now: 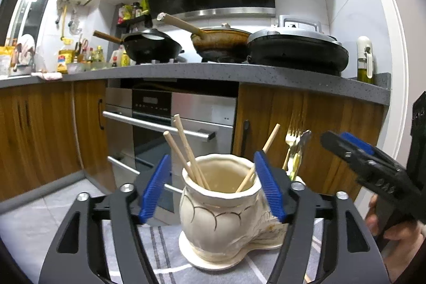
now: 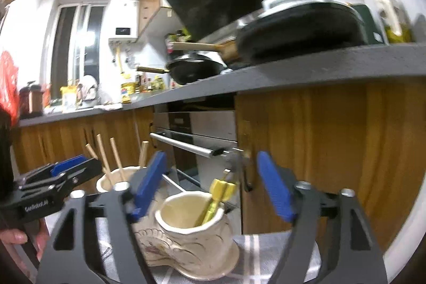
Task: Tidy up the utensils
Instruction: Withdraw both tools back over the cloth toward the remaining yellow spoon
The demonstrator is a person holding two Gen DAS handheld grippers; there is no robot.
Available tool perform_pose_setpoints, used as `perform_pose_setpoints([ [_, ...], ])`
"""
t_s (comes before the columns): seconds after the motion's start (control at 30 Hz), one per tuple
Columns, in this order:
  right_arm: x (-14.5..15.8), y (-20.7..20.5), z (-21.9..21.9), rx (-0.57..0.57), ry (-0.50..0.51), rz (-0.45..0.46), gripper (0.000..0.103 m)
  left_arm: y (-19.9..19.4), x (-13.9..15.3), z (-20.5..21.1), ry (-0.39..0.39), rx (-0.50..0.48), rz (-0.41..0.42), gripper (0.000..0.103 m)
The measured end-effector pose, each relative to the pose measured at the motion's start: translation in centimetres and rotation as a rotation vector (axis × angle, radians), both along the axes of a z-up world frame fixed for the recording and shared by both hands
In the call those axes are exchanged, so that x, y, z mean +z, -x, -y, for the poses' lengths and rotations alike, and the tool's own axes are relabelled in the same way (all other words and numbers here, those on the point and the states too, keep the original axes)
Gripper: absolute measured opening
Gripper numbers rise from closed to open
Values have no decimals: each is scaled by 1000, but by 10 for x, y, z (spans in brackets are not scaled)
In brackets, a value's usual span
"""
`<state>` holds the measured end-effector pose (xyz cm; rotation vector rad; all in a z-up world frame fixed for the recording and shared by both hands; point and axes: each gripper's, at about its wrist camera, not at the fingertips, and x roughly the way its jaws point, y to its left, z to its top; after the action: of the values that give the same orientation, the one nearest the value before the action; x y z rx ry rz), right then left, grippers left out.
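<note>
cutlery heads blurred, indistinct

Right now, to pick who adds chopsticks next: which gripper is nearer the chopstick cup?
Left. The left gripper straddles the chopstick cup, jaws open; the right gripper frames the neighbouring cutlery cup.

Chopsticks stand in the left cup; cutlery stands in the right cup, joined just beside it. Both sit on a cloth, the oven behind.
</note>
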<state>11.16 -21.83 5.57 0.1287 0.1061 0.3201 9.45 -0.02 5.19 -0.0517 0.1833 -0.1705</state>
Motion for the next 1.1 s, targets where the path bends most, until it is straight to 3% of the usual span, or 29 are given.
perform_pose_setpoints([
  [0.07,0,6,9,-17,-30,-8,98,4,0,-1,1,22,6,87],
  [0.1,-1,9,12,-22,-35,-9,98,8,0,-2,5,41,11,93],
  [0.2,-2,17,18,-36,-37,-24,98,15,-2,-5,24,63,4,96],
  [0.5,-17,43,27,-55,-6,-86,98,42,-17,-3,-5,96,-45,98],
  [0.83,-42,67,24,-55,61,-208,98,70,-49,15,-41,45,-184,98],
  [0.97,-51,74,25,-44,65,-273,98,80,-57,19,-73,69,-207,98],
  [1.1,-61,88,20,-43,112,-331,98,89,-60,13,-47,74,-226,98],
])
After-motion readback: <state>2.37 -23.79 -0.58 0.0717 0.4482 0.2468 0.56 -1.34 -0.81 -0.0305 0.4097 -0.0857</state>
